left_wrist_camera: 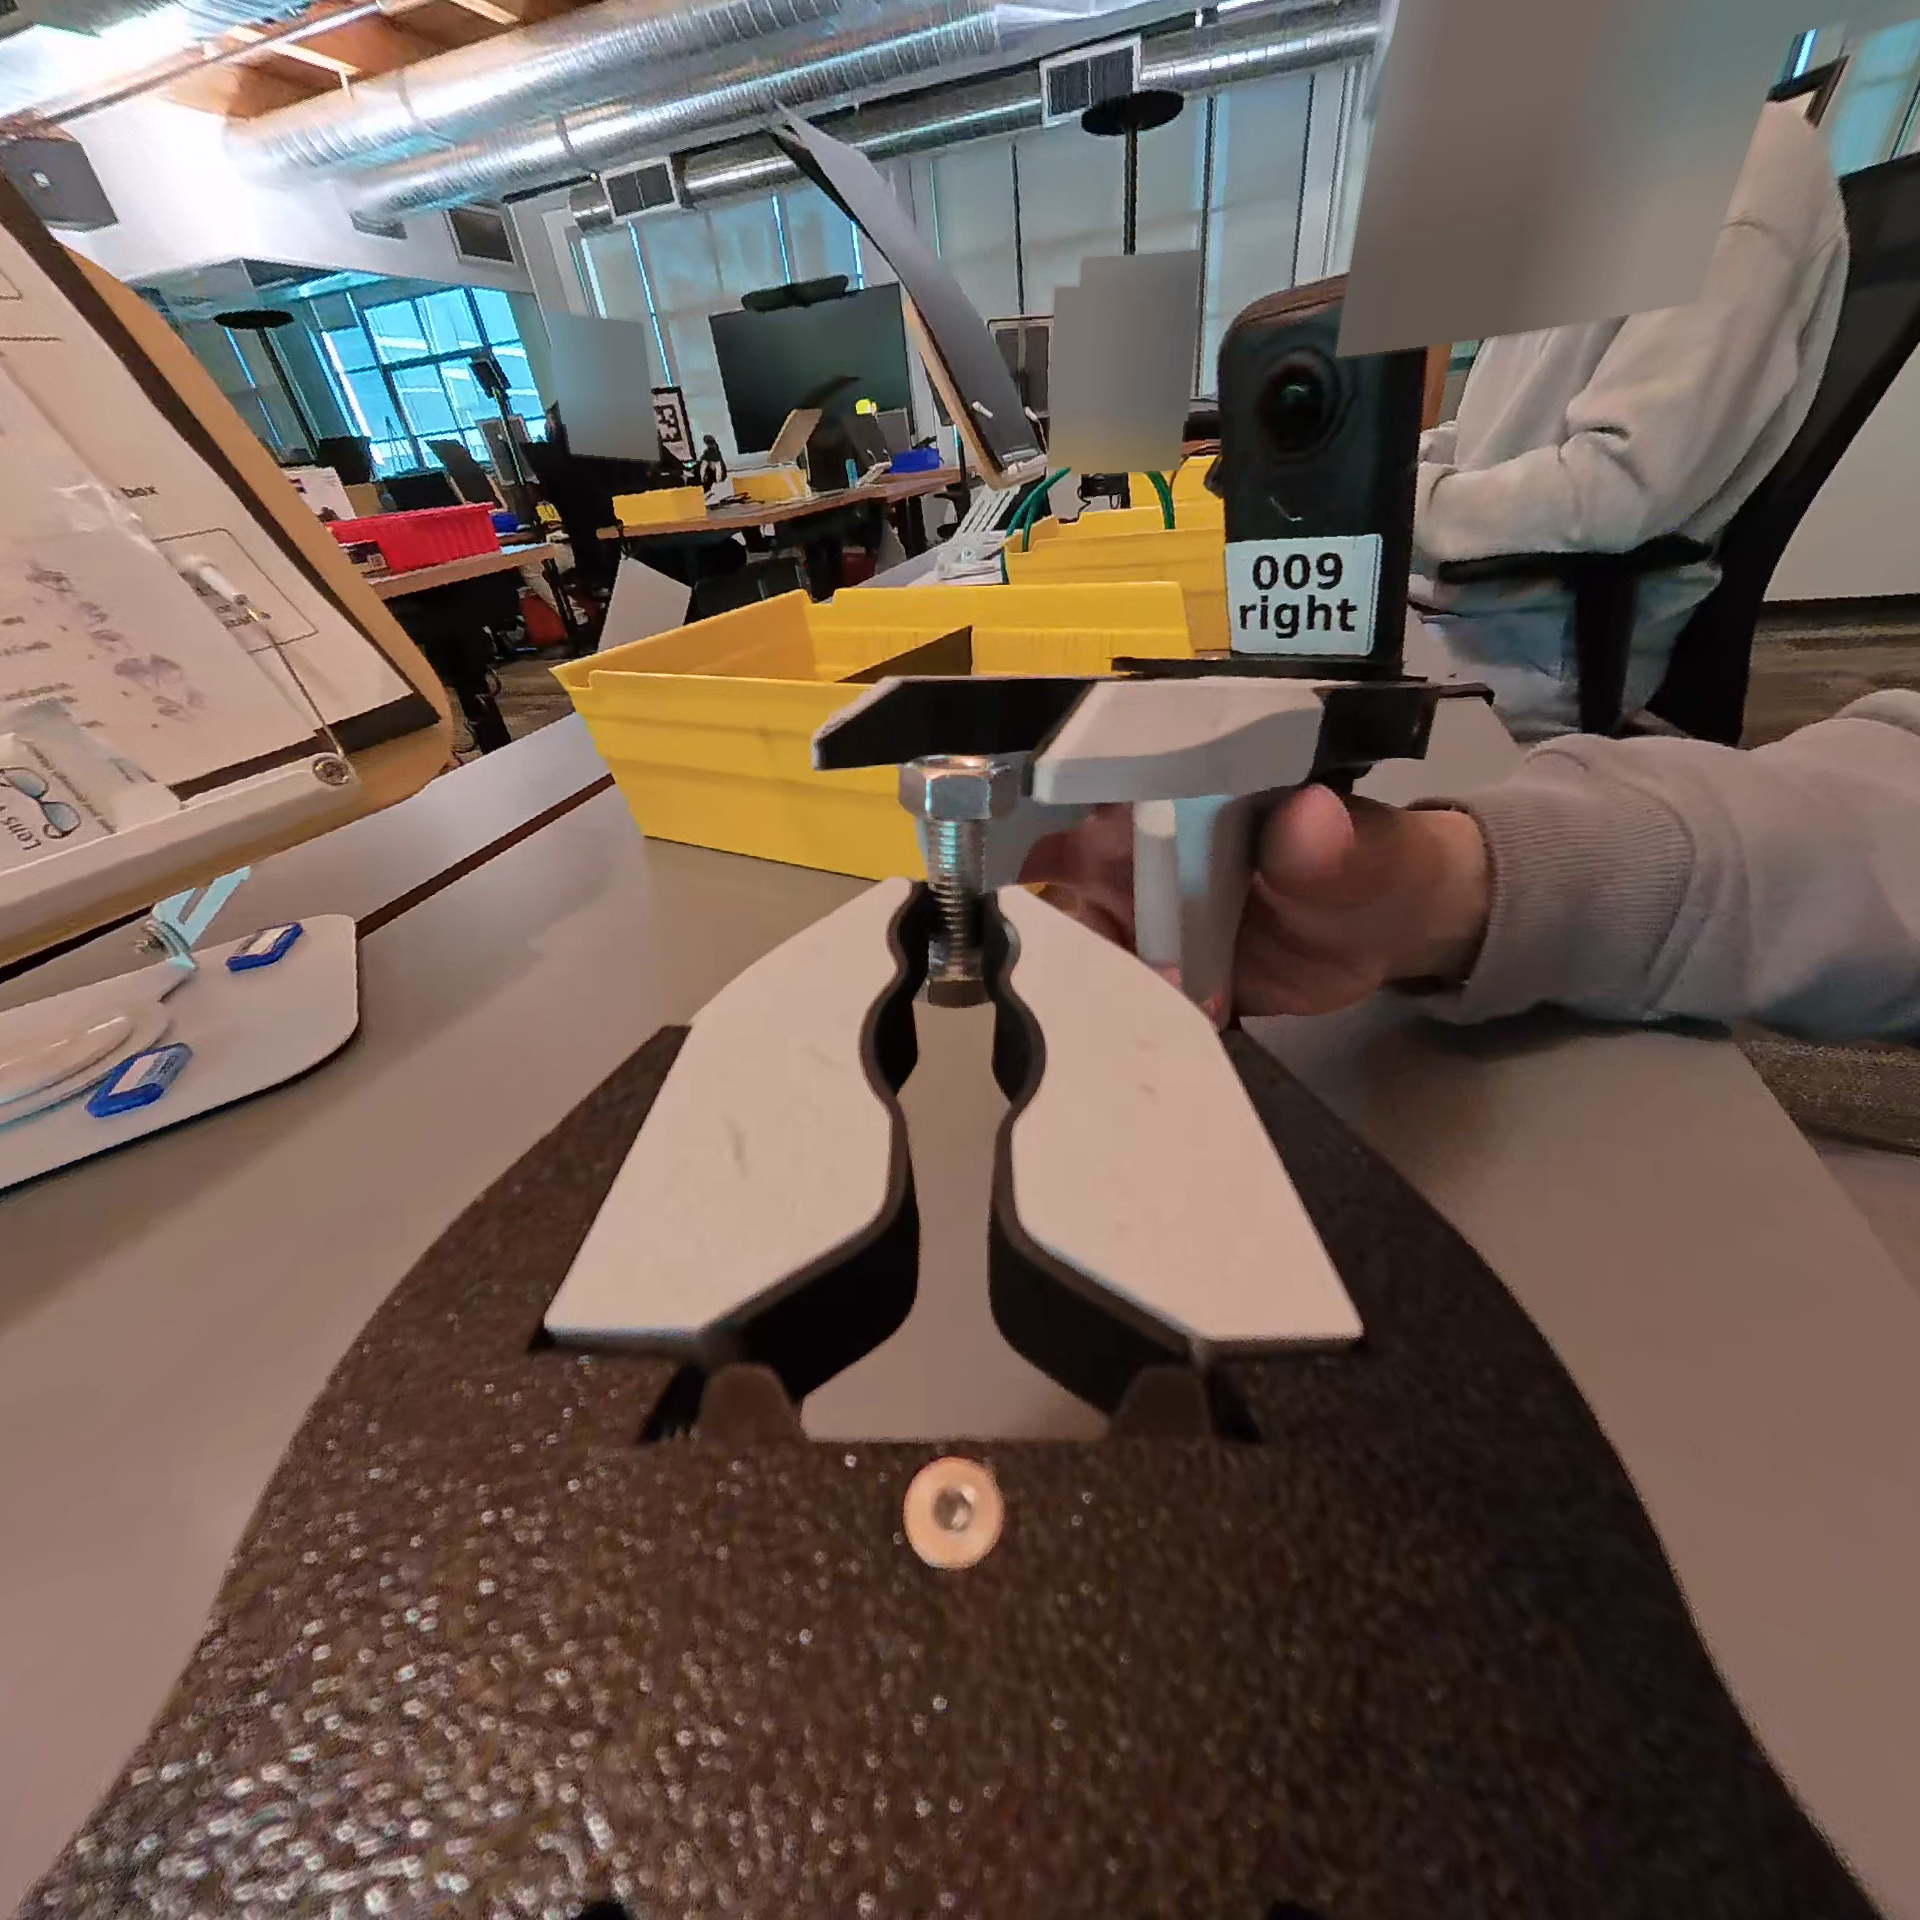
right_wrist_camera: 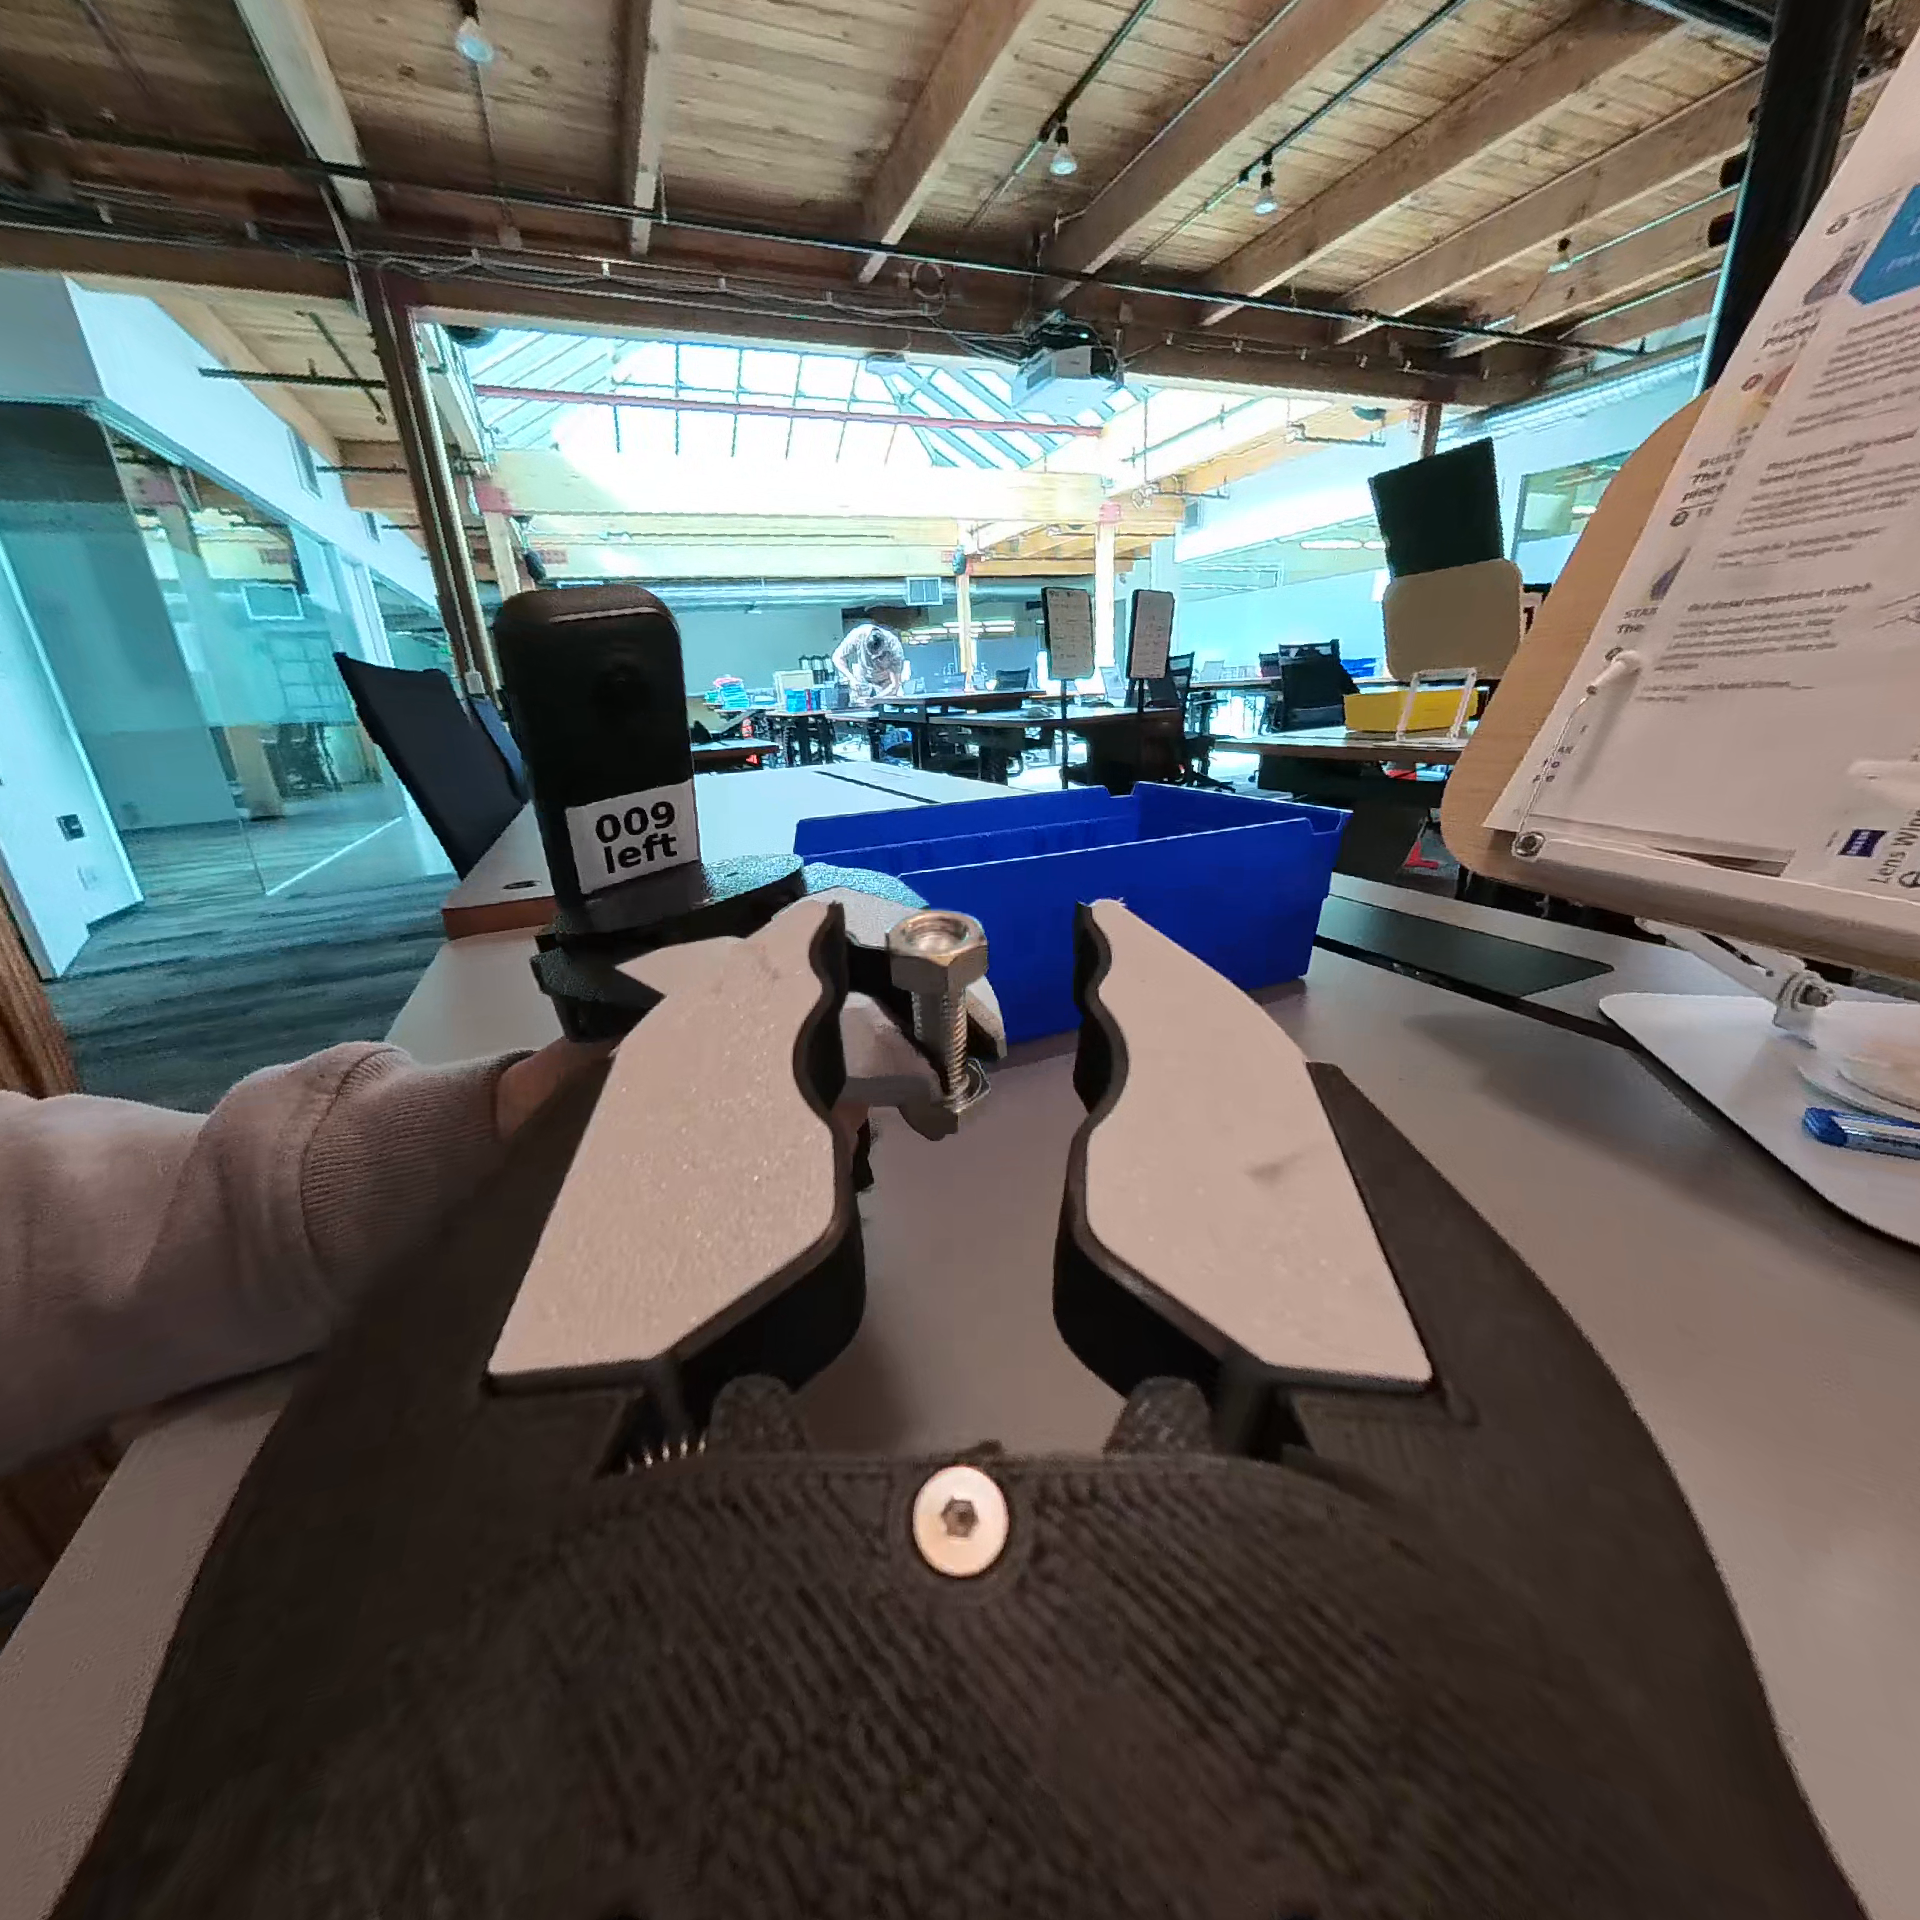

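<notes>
A silver bolt (left_wrist_camera: 954, 883) stands upright with its hexagonal end (left_wrist_camera: 956, 795) on top. My left gripper (left_wrist_camera: 956, 961) is shut on the threaded shank, low down, and holds it above the grey table (left_wrist_camera: 520, 935). My right gripper (right_wrist_camera: 951, 925) is open, with its two fingers on either side of the bolt's hexagonal top (right_wrist_camera: 935, 954). A gap shows between each pad and the hex. The right gripper also shows in the left wrist view (left_wrist_camera: 935, 753), level with the bolt's top. The left gripper's fingers (right_wrist_camera: 883, 1081) show in the right wrist view, clamped on the shank (right_wrist_camera: 951, 1039).
Yellow bins (left_wrist_camera: 727, 748) stand behind the bolt in the left wrist view. A blue bin (right_wrist_camera: 1143, 883) stands behind it in the right wrist view. A tilted document stand (left_wrist_camera: 156, 623) on a white base (left_wrist_camera: 260, 1039) is at the side. A person sits in a chair (left_wrist_camera: 1662, 468). The grippers are tip to tip, or close to it.
</notes>
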### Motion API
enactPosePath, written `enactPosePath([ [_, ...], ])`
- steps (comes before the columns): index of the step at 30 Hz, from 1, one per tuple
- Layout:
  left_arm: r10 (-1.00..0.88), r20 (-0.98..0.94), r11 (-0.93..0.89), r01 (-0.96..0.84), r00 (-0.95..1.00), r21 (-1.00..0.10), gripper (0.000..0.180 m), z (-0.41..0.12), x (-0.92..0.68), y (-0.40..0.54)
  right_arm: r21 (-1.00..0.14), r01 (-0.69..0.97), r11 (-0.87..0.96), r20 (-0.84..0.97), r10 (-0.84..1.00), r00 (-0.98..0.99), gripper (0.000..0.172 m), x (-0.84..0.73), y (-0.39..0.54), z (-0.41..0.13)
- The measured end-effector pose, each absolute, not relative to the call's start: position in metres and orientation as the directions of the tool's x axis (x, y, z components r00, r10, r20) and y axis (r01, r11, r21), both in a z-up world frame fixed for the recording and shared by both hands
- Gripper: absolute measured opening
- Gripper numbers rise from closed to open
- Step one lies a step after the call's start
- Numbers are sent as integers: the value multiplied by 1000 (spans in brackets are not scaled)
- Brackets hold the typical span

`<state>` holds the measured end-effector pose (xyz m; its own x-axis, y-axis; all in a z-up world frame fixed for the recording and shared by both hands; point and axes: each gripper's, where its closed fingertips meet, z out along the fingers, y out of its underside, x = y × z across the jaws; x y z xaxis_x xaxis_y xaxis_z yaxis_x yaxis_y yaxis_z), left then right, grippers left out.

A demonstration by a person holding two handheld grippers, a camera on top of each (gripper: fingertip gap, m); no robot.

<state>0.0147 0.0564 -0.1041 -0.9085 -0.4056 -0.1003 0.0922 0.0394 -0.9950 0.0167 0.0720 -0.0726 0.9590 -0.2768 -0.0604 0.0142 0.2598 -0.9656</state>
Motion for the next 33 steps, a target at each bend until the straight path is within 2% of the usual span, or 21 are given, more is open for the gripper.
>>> enactPosePath([
  [5,-437,-75,2,83,-897,-997,8,-100,20,64,-962,-28,270,-115,-311,944,41,29,65,-74],
  [7,-436,-57,-43,84,-898,-996,8,-94,20,70,-963,-33,269,-135,-371,919,27,39,59,-77],
  [9,-439,-39,-79,82,-898,-994,8,-90,20,74,-961,-47,273,-149,-366,919,37,42,56,-77],
  [13,-451,-70,-21,89,-890,-996,8,-96,21,71,-956,-37,292,-131,-306,943,43,30,61,-72],
  [20,-437,-123,43,115,-891,-992,8,-102,18,59,-966,-14,258,-98,-316,944,37,24,72,-75],
  [25,-471,-102,24,103,-876,-994,8,-100,23,68,-965,-37,259,-126,-337,933,42,32,66,-77],
  [28,-462,-70,-49,104,-884,-993,8,-92,22,73,-959,-51,280,-151,-349,925,32,37,61,-76],
  [30,-466,-57,-59,96,-883,-994,8,-92,23,74,-956,-60,286,-168,-370,914,36,42,57,-77],
  [33,-476,-78,-23,102,-876,-995,8,-95,24,72,-948,-53,315,-154,-307,939,42,32,60,-70],
])
